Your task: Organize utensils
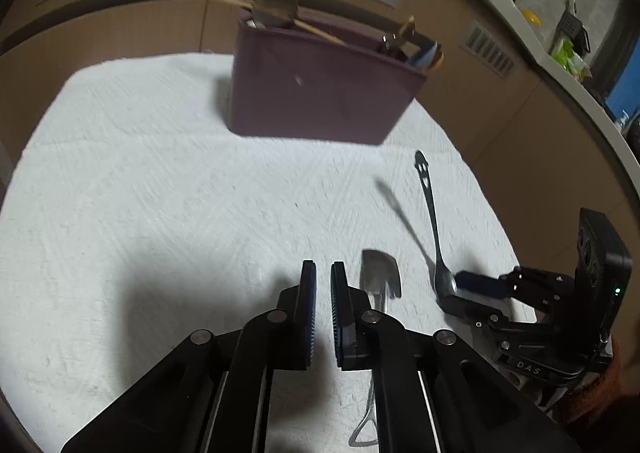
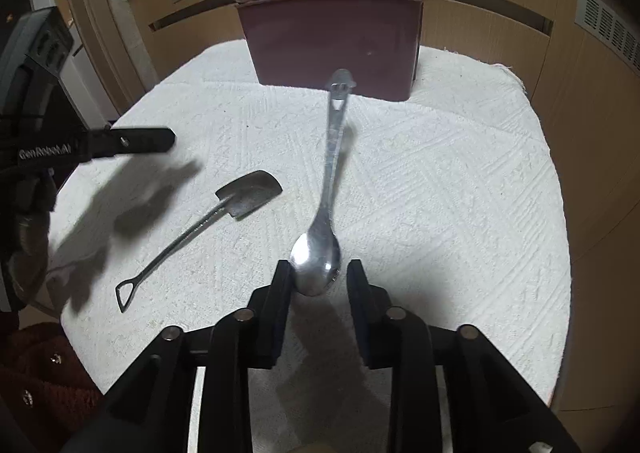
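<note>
You are at the pick-up step, with two metal pieces left on the white cloth (image 2: 440, 181) and the maroon holder (image 2: 332, 41) standing at twelve o'clock at the cloth's far edge, already carrying wooden and blue-handled utensils along its rim. In the right wrist view your right gripper (image 2: 318, 277) has its jaws spread, and the bowl of the smiley-handled spoon (image 2: 320, 249) sits between them; the inner face of the left-hand finger looks to be just at the bowl's edge, while the other stands clear of it, so nothing is grasped yet. The spoon's handle runs away toward twelve o'clock, its cut-out face near the foot of the holder. The shovel-shaped spoon (image 2: 224, 209) lies at about ten o'clock of that bowl, blade toward the holder and loop handle toward you. In the left wrist view your left gripper (image 1: 323, 293) hangs with its jaws close together and only a narrow gap, nothing between them, the shovel blade just beside it at two o'clock. Next, I judge, you need to close the right fingers squarely on the bowl or neck, lift without letting it pivot, then carry it to a holder compartment.
</note>
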Tool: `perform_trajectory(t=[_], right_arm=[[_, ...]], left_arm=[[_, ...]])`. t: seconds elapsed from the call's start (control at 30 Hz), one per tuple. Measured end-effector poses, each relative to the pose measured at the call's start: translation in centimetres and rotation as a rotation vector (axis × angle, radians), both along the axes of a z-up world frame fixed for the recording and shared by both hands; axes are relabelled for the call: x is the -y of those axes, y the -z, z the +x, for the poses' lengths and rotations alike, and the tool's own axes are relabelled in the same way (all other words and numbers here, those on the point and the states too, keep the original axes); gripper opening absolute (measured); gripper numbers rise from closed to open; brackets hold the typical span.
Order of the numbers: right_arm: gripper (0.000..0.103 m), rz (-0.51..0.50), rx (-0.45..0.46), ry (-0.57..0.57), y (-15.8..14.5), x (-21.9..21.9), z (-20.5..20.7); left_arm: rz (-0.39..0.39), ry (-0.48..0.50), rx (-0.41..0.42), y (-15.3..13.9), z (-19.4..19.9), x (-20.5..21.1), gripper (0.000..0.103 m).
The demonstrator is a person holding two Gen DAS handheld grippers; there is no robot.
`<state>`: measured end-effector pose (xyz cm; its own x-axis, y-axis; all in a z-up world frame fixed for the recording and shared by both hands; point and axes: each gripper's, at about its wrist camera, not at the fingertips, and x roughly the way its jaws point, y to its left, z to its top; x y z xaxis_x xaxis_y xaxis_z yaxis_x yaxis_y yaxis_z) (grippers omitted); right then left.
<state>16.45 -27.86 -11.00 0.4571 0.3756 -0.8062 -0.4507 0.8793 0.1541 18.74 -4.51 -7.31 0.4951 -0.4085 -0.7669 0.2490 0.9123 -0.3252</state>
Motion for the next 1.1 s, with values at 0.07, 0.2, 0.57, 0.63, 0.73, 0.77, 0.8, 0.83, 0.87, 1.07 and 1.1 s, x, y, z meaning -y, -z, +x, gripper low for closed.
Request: perform_trajectory(t=[0.07,0.2,0.57,0.63,0.73,0.77,0.8,0.83,0.87,1.07,1.1], right_arm=[[0.038,-0.015,0.013,-0.009,0.0,-0.7,-0.3],[0.038,-0.077,0.054,0.005,-0.2,-2.0,-0.6],[0.026,-0.035,0.242,0.132,-5.0,1.0,-0.7],[0.026,0.002,0.294,0.163,-6.9,1.9,-0.5],[0.026,0.044,0.341,0.182,-9.2,2.7,0.2],[0.026,0.05,0.347,0.185,-9.5,2.7,0.5],[0.026,0.053,0.351,0.187,-9.7,2.7,0.7],[0.026,0.052,0.354,0.189,-9.9,2.7,1.0],[0.026,0.049,0.356,0.192,-10.0,2.7,1.2],[0.026,0.059,0.355,0.201,-9.9,2.7,1.2],[0.026,0.065,0.357,0.203,-10.0,2.7,1.0]], left_arm=[[0.008,0.02,-0.015,0.4,0.0,0.7,0.023],[0.033,0.068,-0.032,0.9,-0.1,2.5,0.028],[0.21,0.147,-0.024,1.2,0.4,8.4,0.034],[0.242,0.156,-0.037,1.7,0.8,9.0,0.034],[0.273,0.157,-0.039,2.0,1.1,9.5,0.034],[0.279,0.159,-0.04,2.0,1.3,9.6,0.034],[0.286,0.161,-0.04,2.1,1.3,9.7,0.034],[0.291,0.164,-0.041,2.1,1.4,9.7,0.034],[0.294,0.166,-0.041,2.1,1.5,9.7,0.034],[0.287,0.147,-0.017,2.3,1.6,9.8,0.033],[0.272,0.137,-0.001,2.3,1.5,9.7,0.033]])
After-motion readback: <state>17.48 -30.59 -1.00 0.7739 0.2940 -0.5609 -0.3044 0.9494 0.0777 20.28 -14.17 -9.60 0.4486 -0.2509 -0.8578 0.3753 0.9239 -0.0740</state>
